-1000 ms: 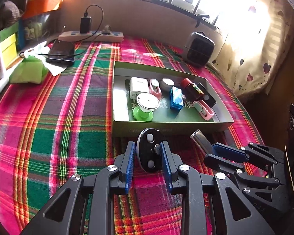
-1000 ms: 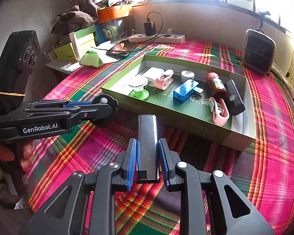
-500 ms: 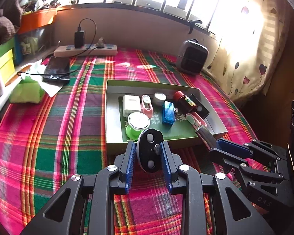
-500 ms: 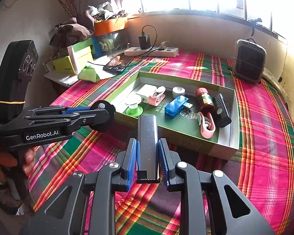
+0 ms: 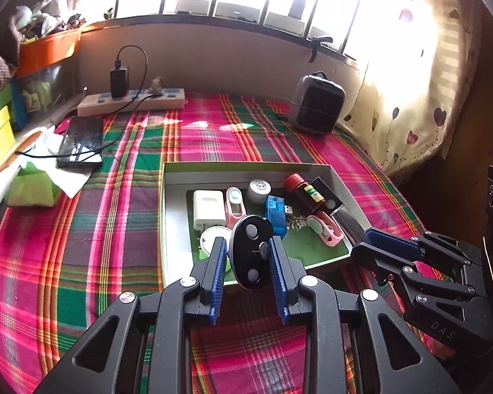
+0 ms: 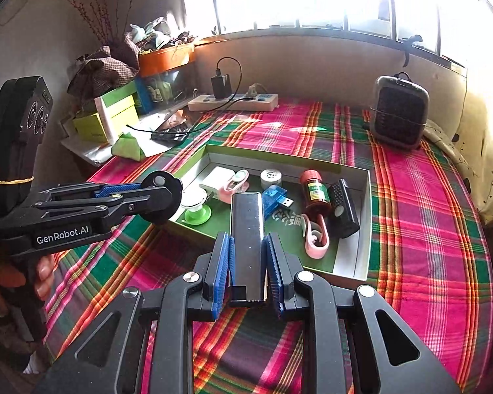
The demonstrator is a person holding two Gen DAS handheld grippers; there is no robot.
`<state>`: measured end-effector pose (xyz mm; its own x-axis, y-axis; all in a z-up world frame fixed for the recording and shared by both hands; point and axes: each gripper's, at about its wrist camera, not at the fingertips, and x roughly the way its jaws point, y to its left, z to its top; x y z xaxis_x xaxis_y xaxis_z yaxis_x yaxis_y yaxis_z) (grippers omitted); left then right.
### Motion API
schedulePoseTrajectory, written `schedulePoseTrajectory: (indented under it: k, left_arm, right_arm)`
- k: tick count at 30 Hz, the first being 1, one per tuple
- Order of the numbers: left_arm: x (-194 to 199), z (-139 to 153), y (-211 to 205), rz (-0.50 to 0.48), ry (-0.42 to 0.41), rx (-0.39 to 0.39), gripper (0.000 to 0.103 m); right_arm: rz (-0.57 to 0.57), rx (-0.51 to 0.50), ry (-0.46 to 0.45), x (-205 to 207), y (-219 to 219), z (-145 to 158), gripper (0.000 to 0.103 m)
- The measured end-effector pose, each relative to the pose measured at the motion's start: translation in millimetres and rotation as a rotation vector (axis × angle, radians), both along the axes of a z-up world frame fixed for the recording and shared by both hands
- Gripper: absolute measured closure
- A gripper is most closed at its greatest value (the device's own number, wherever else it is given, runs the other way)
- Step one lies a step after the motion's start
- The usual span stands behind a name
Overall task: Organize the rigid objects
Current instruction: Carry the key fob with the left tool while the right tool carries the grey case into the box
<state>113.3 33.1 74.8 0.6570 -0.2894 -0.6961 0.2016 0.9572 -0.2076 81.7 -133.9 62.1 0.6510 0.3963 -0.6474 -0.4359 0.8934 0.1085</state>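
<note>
1. Slim dark bar (image 6: pixel 247 243) sits clamped between the blue pads of your right gripper (image 6: pixel 248 256); its long axis runs straight out along the fingers, far end aimed at the tray (image 6: pixel 366 229), near end tucked back between the pads.
2. From the left wrist view you see that same bar (image 5: pixel 346 221) poking out of your right gripper (image 5: pixel 366 241) over the tray's right corner, slanting up and to the left.
3. Your left gripper (image 5: pixel 248 257) is clamped on a black oval disc (image 5: pixel 251 256) with pale round dots on its face. The disc stands on edge, its long axis pointing away from you and leaning slightly right.
4. In the right wrist view, that disc (image 6: pixel 161 202) shows at the tip of your left gripper (image 6: pixel 148 197), hanging just outside the tray's near left corner.
5. Both held things are off the plaid cloth (image 5: pixel 115 223), in front of the tray.
6. Inside the tray lie a white charger (image 5: pixel 208 210), a blue USB stick (image 5: pixel 276 211), a red-capped bottle (image 5: pixel 307 193), a pink clip (image 5: pixel 325 233) and a small black box (image 6: pixel 343 208).
7. Your hand (image 6: pixel 13 282) grips the left gripper's handle at the frame's left edge.
</note>
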Motion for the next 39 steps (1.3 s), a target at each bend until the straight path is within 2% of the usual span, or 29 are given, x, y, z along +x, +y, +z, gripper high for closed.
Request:
schedulePoseTrajectory:
  k: [17, 39]
  left_arm:
    - [26, -2, -11, -0.006, 0.004, 0.013, 0.078]
    - [64, -33, -25, -0.013, 0.081, 0.051, 0.078]
  right_arm:
    - [-0.059, 0.0, 0.0, 30, -16, 2, 0.079]
    - [-0.12, -0.052, 0.048, 78, -20, -16, 0.079]
